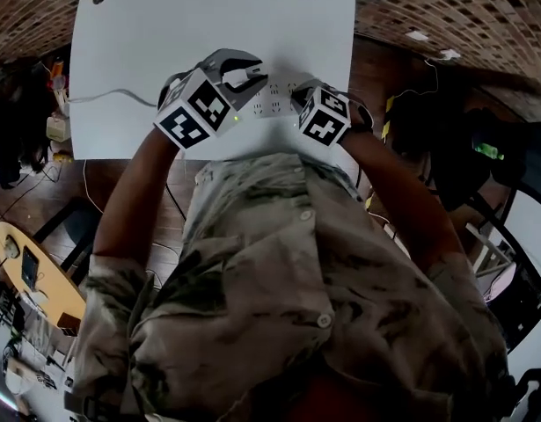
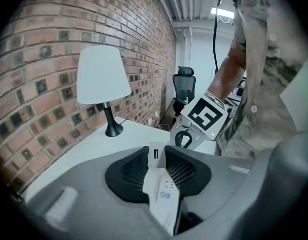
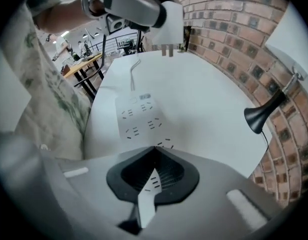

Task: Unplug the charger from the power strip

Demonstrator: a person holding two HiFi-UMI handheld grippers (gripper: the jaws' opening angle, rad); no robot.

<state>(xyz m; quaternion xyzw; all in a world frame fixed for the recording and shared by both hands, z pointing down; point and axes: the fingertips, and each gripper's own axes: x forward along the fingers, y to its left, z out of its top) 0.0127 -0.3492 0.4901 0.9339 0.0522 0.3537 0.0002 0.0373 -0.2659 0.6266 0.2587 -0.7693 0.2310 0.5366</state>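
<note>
1. Counted: two grippers, one charger, one power strip with one cable, one lamp, all over one white table [image 1: 164,42].
2. The cable [image 3: 134,74] runs off the strip's far end, toward the table's left edge.
3. The left gripper [image 1: 237,70] is held above the table. Its fingers are closed tight on the white charger [image 2: 161,189], pinching its flat sides, so only the charger's thickness keeps them apart.
4. The charger is up in the air, out of the strip. In the right gripper view its metal prongs hang bare, over the table beyond the strip's cable end.
5. The power strip [image 3: 139,115] lies flat on the table between the two grippers, several socket groups facing up.
6. The right gripper [image 1: 302,98] sits low at the strip's near end. Its fingers are almost shut, clamped on that end of the strip.
7. The lamp [image 2: 101,76] stands at the table's far edge by the brick wall, apart from both grippers.
</note>
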